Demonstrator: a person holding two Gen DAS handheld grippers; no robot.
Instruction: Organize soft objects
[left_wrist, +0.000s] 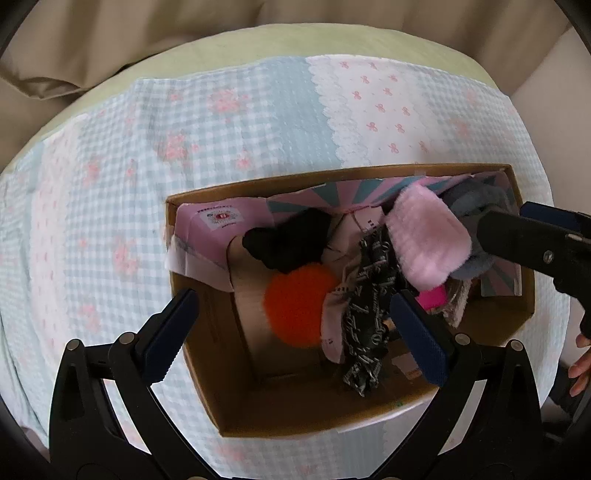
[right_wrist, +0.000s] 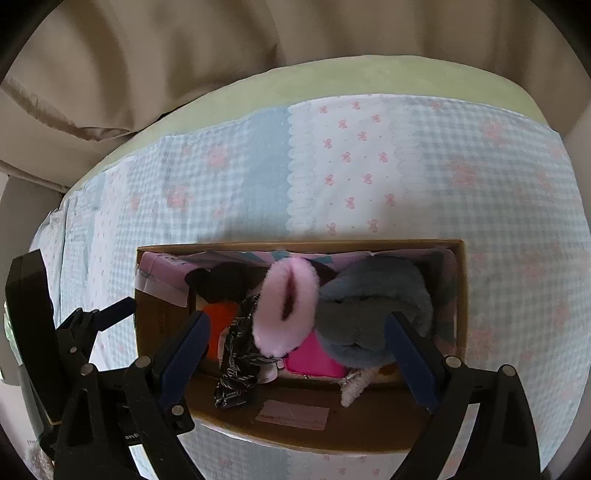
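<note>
While both tongs (left_wrist: 295, 332) (right_wrist: 299, 354) gape, soft items fill the box (right_wrist: 369, 435).

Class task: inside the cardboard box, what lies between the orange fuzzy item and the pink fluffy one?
A black-and-white patterned cloth lies between the orange fuzzy item and the pink fluffy item; both wrist views show it.

**Surroundings of the work area**

A patchwork bedspread (left_wrist: 229, 122) covers the surface: pale blue gingham panels with faded pink flowers, and a white panel with small pink bows (right_wrist: 354, 155) edged by a scalloped lace border. Beyond its far edge runs a strip of light green sheet (left_wrist: 295, 40). Behind that hangs beige curtain fabric (right_wrist: 155, 66) in loose vertical folds, its lower hem bunched at the left
</note>
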